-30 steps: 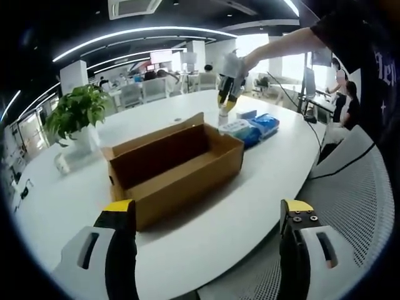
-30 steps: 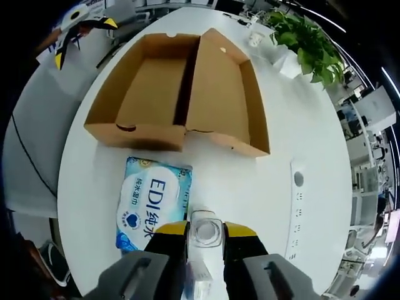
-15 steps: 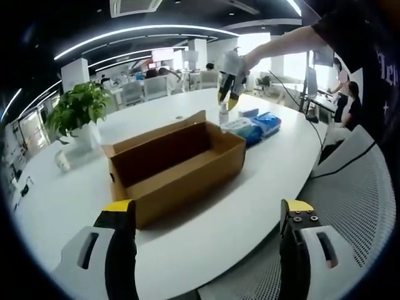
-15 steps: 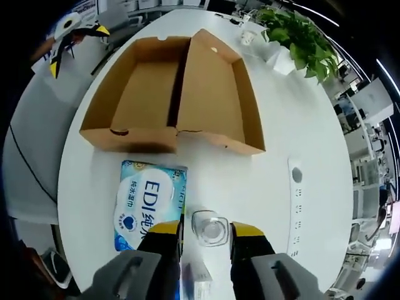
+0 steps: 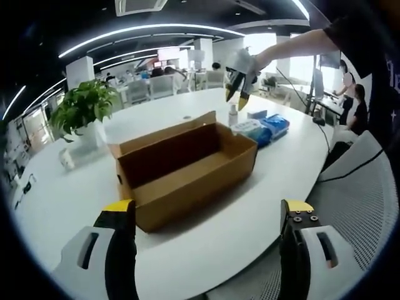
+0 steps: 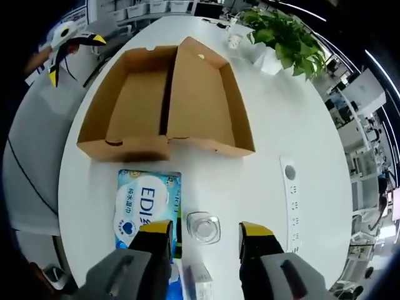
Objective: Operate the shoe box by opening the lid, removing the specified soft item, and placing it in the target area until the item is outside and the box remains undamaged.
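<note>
The brown shoe box (image 5: 187, 165) stands open on the white table (image 5: 81, 200), nothing showing inside it. From above, the box (image 6: 134, 103) has its lid (image 6: 206, 100) folded out flat beside it. The blue wet-wipes pack (image 6: 145, 203) lies on the table just outside the box; in the left gripper view the wipes pack (image 5: 259, 128) sits past the box's far end. A small clear bottle (image 6: 203, 227) stands beside it. My right gripper (image 6: 206, 226) hovers open above that bottle, apart from it. My left gripper (image 5: 207, 206) is open, short of the box.
A potted plant (image 5: 81, 109) and a small cup (image 5: 65, 159) stand at the table's far side. A socket strip (image 6: 289, 181) is set into the tabletop. A mesh chair (image 5: 362, 200) stands by the table's edge. People sit at desks beyond.
My right gripper has opened, let go of the clear bottle and risen; the bottle now stands free on the table. The left gripper stays open.
</note>
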Motion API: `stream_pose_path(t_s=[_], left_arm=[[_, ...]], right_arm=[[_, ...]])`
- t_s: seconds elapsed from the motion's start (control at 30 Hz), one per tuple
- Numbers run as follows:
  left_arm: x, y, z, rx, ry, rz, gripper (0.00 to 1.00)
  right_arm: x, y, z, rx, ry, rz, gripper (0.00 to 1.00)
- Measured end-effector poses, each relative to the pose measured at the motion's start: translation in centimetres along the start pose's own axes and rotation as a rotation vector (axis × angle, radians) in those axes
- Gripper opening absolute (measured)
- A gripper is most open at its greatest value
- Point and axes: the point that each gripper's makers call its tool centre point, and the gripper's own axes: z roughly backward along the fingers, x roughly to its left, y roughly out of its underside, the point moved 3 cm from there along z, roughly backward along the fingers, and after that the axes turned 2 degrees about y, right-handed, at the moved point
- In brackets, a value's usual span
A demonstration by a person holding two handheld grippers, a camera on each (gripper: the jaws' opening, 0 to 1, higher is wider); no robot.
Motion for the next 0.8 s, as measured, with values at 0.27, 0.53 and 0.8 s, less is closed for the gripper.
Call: stream_pose_path(t_s=[0.27,0.53,0.8], left_arm=[[1.8,-0.6,-0.5,0.0,-0.029,0.025,0.95],[3.4,-0.7,-1.0,0.01,-0.064,0.058,0.91],[5.1,-0.6,-1.2,0.009,-0.114,0.108,0.85]], right_arm=[[-0.1,-0.3,0.2,-0.035,0.004,-0.055,0.43],[-0.8,-1.3,0.7,-0.101,0.006,-0.16,0.45],[-1.4,-2.2,0.8,-0.141,0.014,-0.246,0.45]])
